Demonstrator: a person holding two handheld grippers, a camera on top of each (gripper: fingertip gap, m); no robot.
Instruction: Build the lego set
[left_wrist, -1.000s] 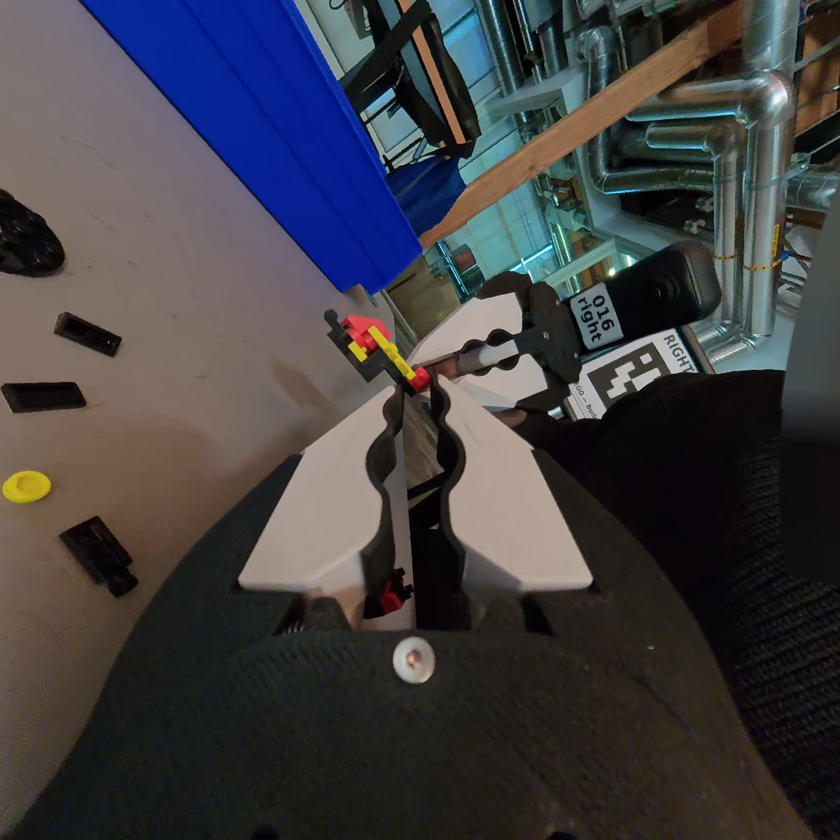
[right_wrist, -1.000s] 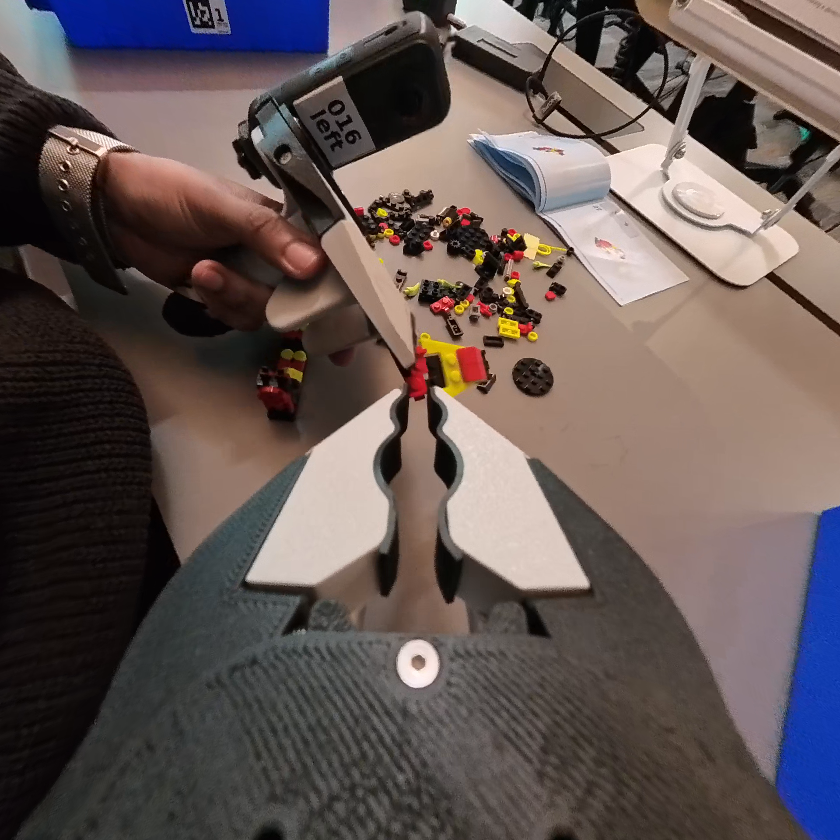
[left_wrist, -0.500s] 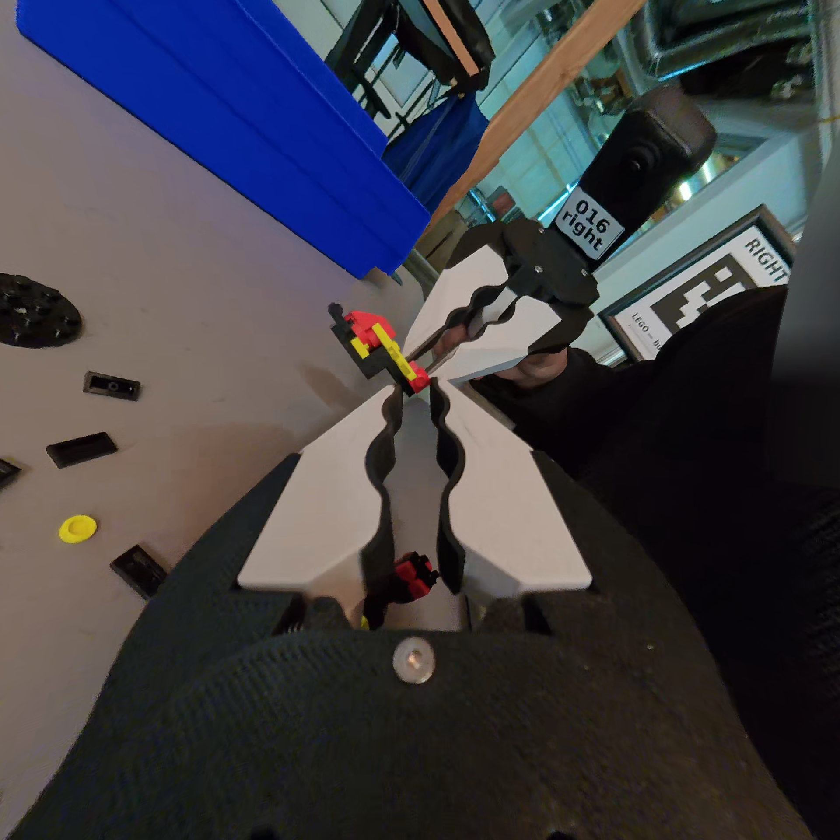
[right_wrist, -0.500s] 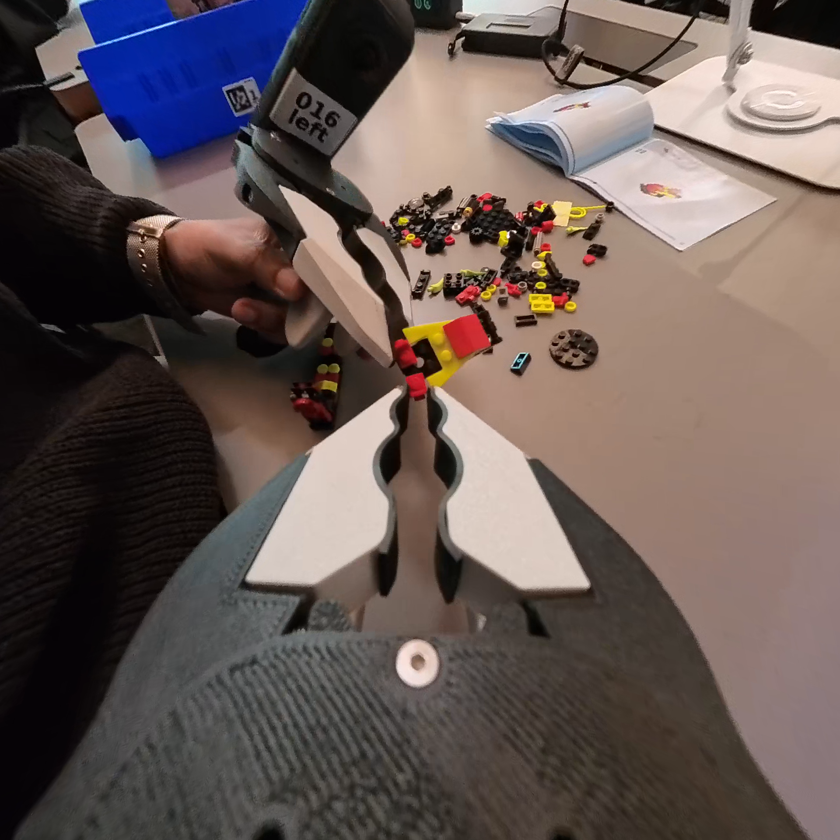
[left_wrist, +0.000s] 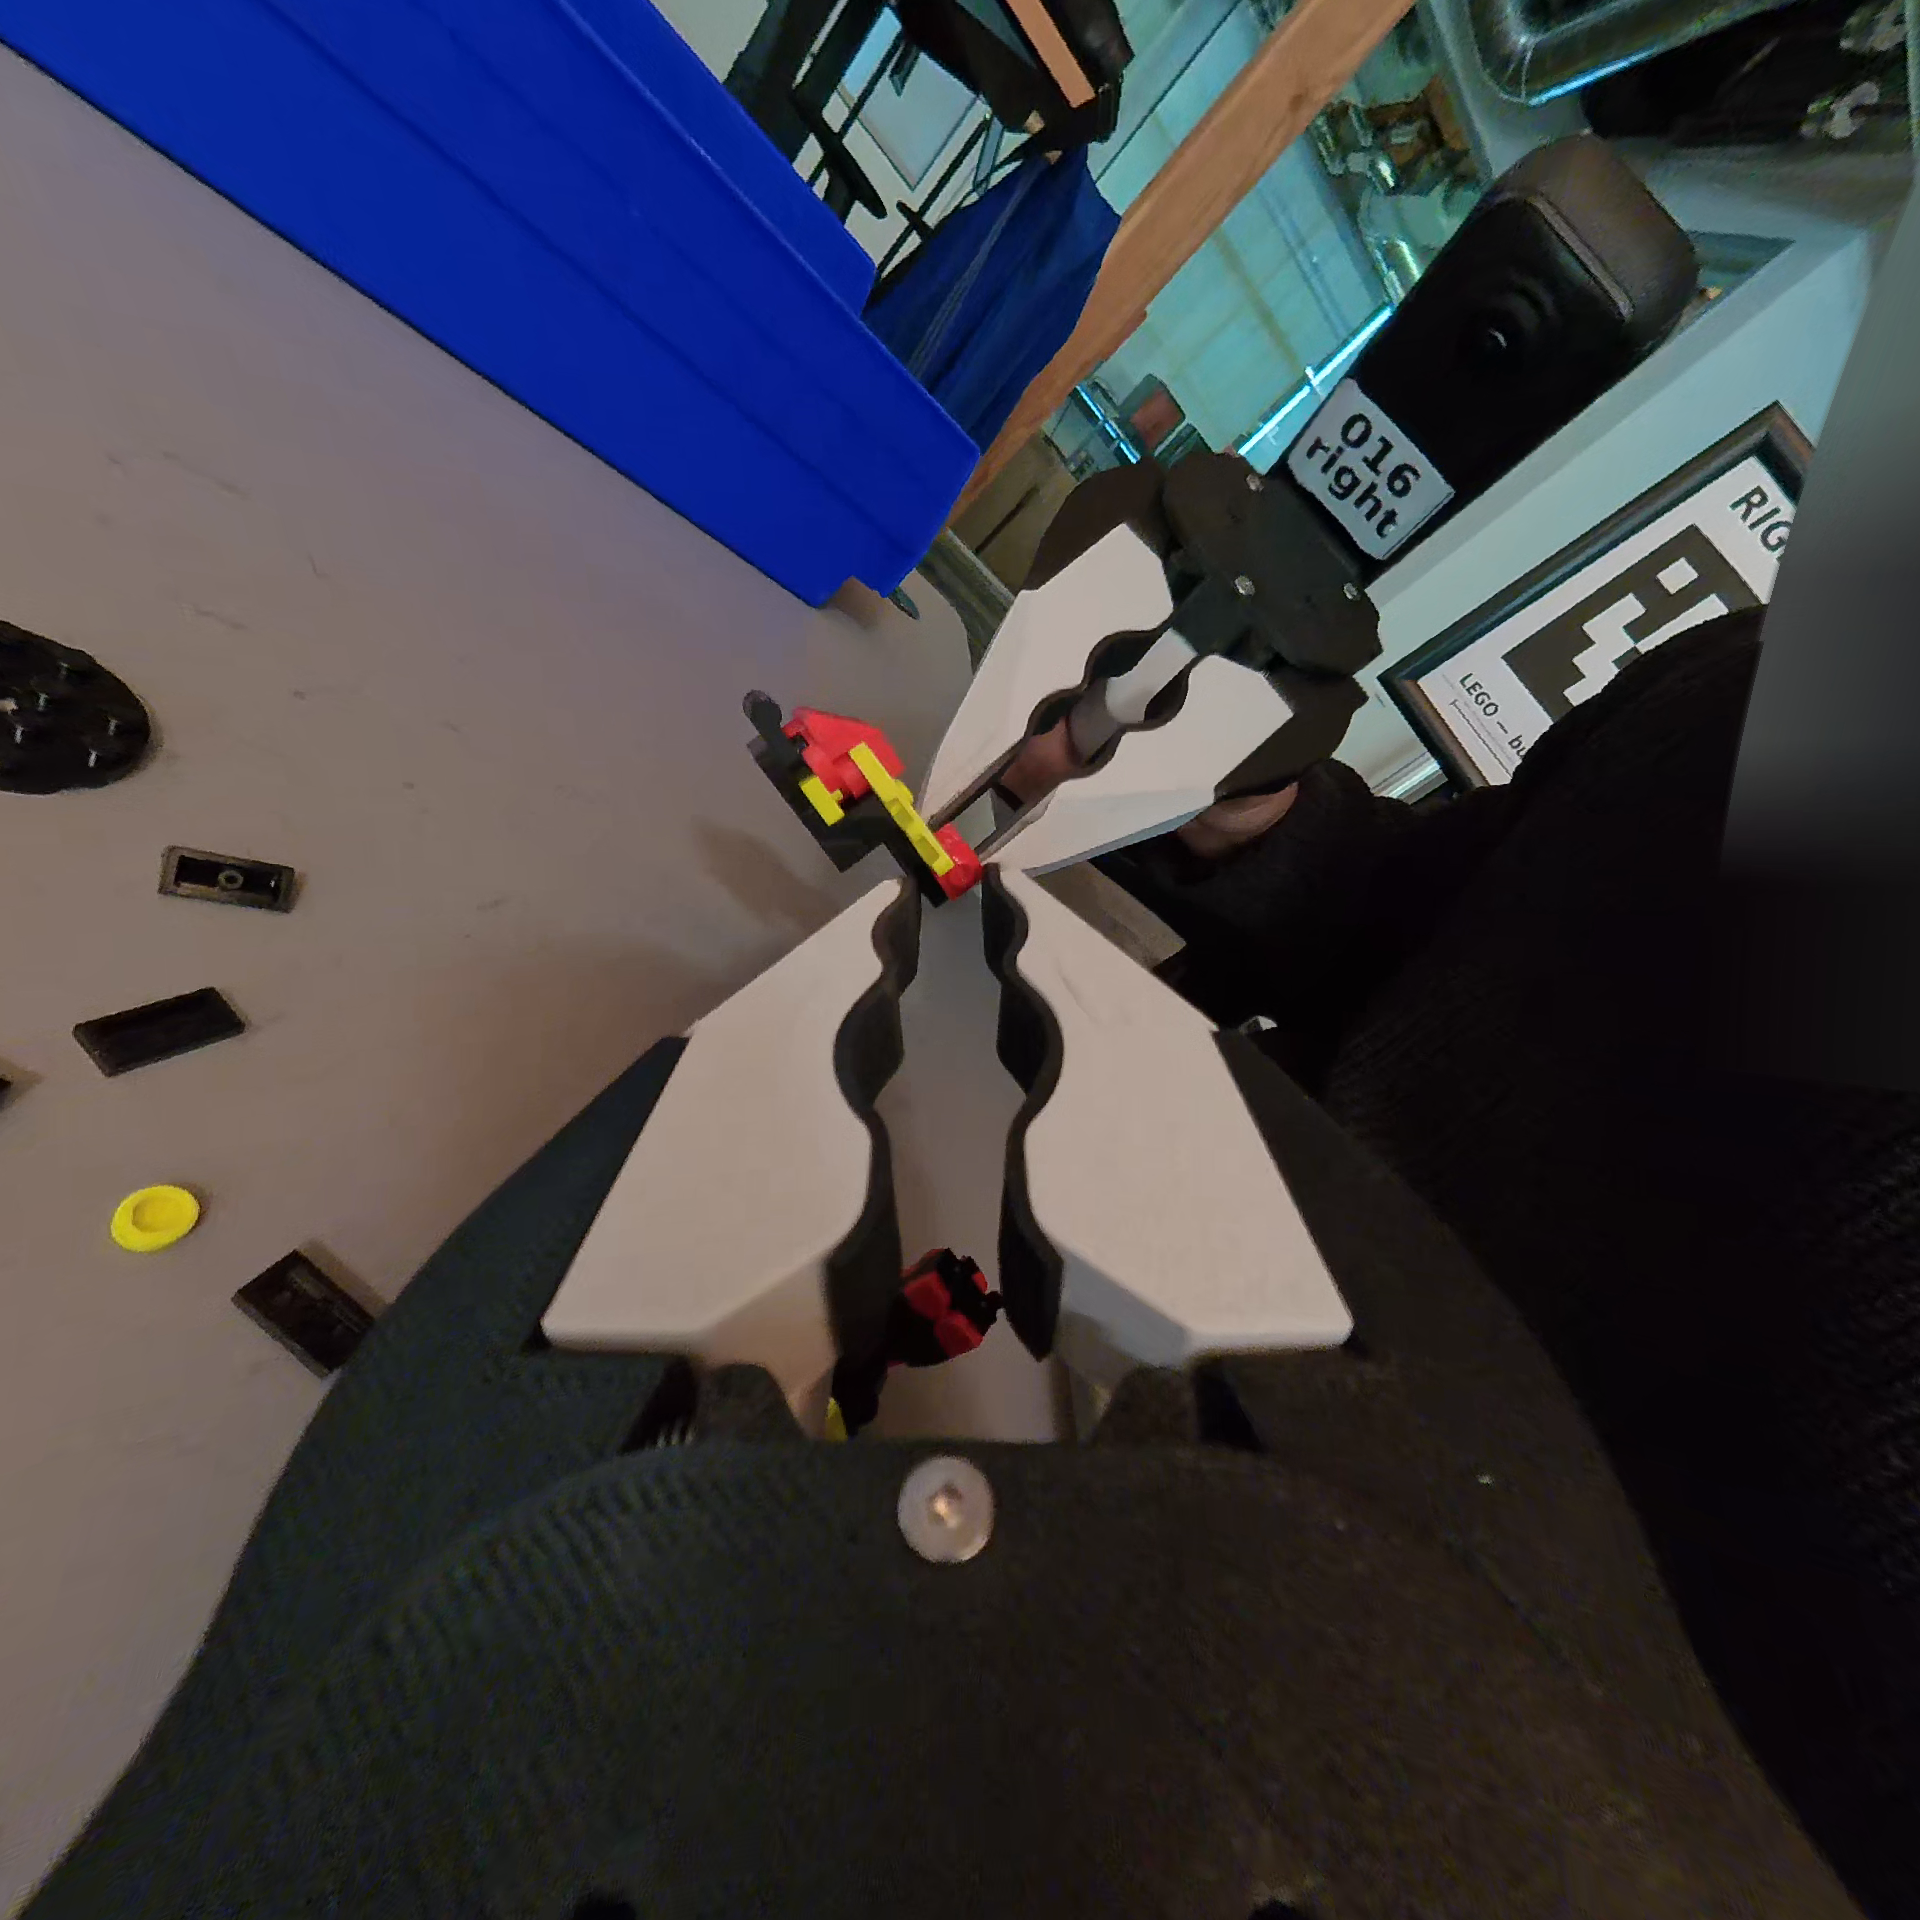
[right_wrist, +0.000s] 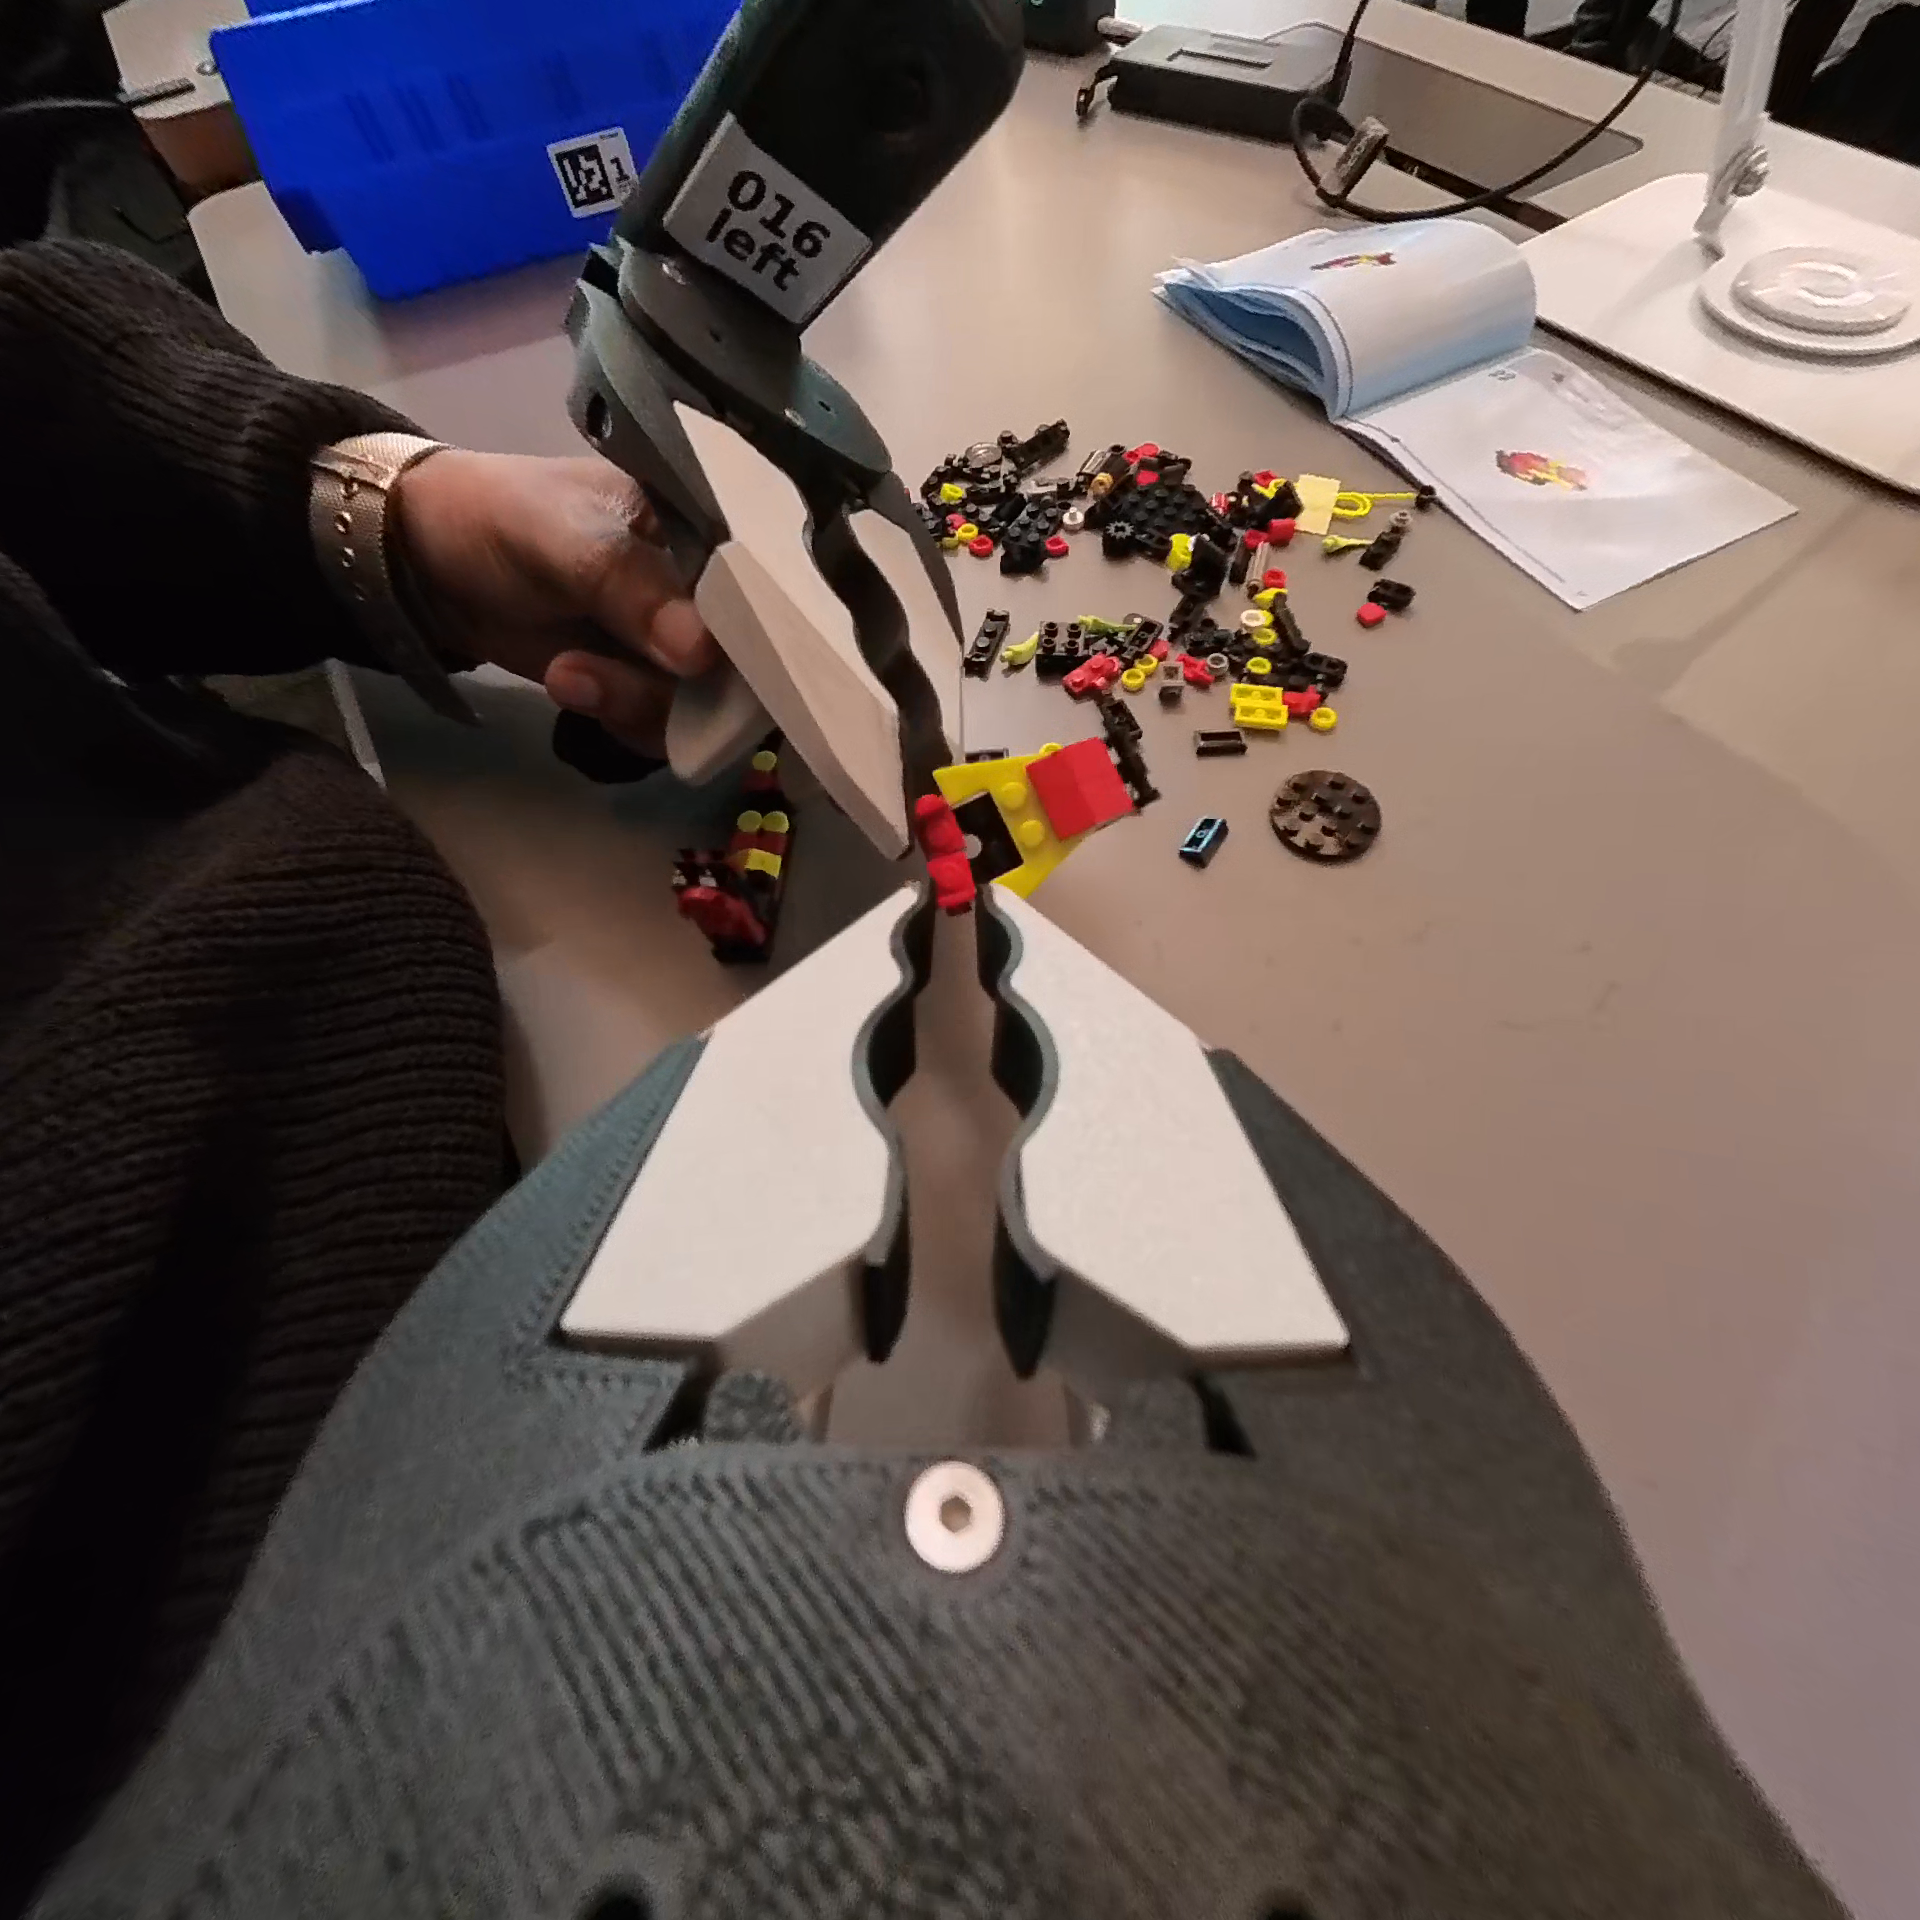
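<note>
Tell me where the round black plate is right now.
In the right wrist view the round black plate lies flat on the table, right of the held red-and-yellow assembly, beside a small dark tile, below the loose brick pile.

Blue bin (left_wrist: 540, 260) cut off
</note>
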